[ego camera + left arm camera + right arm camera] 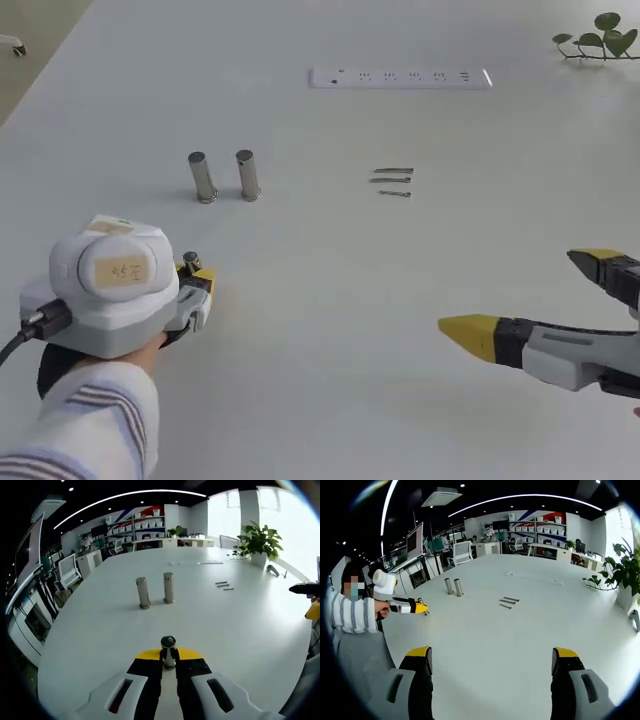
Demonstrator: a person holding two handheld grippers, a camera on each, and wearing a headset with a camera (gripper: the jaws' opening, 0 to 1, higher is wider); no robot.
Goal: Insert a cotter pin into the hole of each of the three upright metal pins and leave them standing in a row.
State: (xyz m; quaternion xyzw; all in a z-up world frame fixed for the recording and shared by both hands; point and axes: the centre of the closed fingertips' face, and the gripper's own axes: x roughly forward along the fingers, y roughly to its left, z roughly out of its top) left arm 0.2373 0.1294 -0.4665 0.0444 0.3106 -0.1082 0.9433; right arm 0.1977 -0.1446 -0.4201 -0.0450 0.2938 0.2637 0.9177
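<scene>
Now: one pin gripped, two standing, cotter pins lying loose

From the head view, the left gripper (197, 283) sits low on the left of the white table (320, 400), with a striped sleeve (95, 425) behind it. Its jaws are closed on a pin (191, 261) that stands upright on the tabletop. Further out, a second pin (203, 177) and a third pin (248, 175) stand upright side by side, near each other but not touching. To their right, well apart from all three, the cotter pins (392, 182) lie flat in a small set of parallel lines. A power strip (400, 78) lies beyond them. At the lower right is the right gripper (515, 295), its jaws spread wide and holding nothing, with bare table between the yellow tips.

From the left gripper view, the yellow-tipped jaws are drawn almost together, pinching the pin low on its body so that its round top shows just above the tips. The second and third pins stand ahead, and the cotter pins lie farther off to the right.

From the right gripper view, the jaws stand far apart with only tabletop between them. The cotter pins lie ahead in mid-table, the two free pins stand to their left, and the left gripper is at the left edge in a person's hand.
</scene>
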